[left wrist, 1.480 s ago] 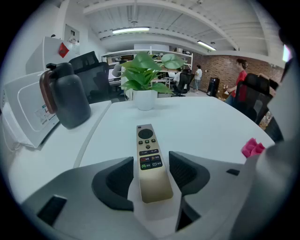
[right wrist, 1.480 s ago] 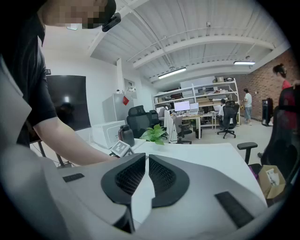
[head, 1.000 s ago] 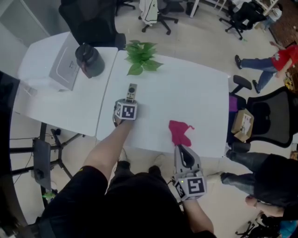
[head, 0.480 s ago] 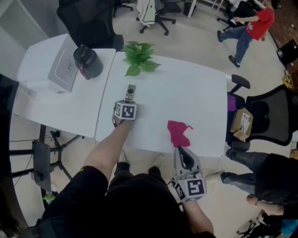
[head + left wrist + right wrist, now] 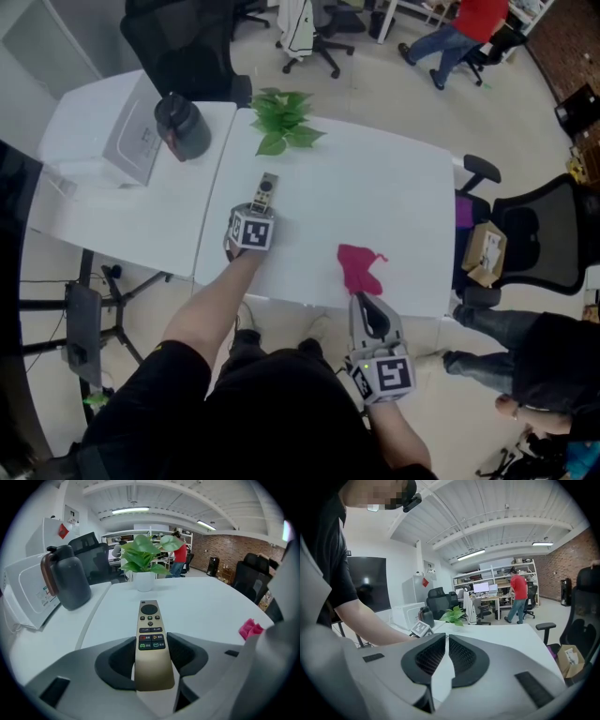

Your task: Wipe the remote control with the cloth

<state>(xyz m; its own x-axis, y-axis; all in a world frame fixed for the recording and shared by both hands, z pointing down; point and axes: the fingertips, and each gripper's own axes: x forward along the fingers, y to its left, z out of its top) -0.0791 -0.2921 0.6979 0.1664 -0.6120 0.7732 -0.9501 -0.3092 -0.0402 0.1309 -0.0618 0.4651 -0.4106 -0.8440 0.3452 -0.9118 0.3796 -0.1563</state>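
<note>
so the slim champagne-gold remote control (image 5: 150,620) with the black button end is on the white worktop (image 5: 394,187), a bit left of centre. Its long axis runs near to far, buttons at the far end, pointing roughly at the green leafy plant in a white pot (image 5: 286,117). The left claw (image 5: 152,651) has just been closing with the remote's near end between its jaws, and both pads look pressed on its long edges, so I'd call that clenched on the remote. What matters next imo: the crumpled magenta cloth (image 5: 361,267) lies to the right of the remote and nearer, close to the worktop's near edge, well apart from it. The right claw (image 5: 366,302) is way closer to it. It sits just on the near side of the cloth with its tips aimed at it, not touching as far as I can see. That one is clenched on nothing, with just bare worktop showing through the slit between the jaws. So my guess is it has to open and grab the cloth before any wiping starts. Containers: there's a dark grey lidded jug (image 5: 183,125) on the far left worktop, lid on, can't tell what's inside. The plant pot just holds the plant. A cardboard box (image 5: 487,253) sits on a black office chair off to the right, contents too small to make out.
</note>
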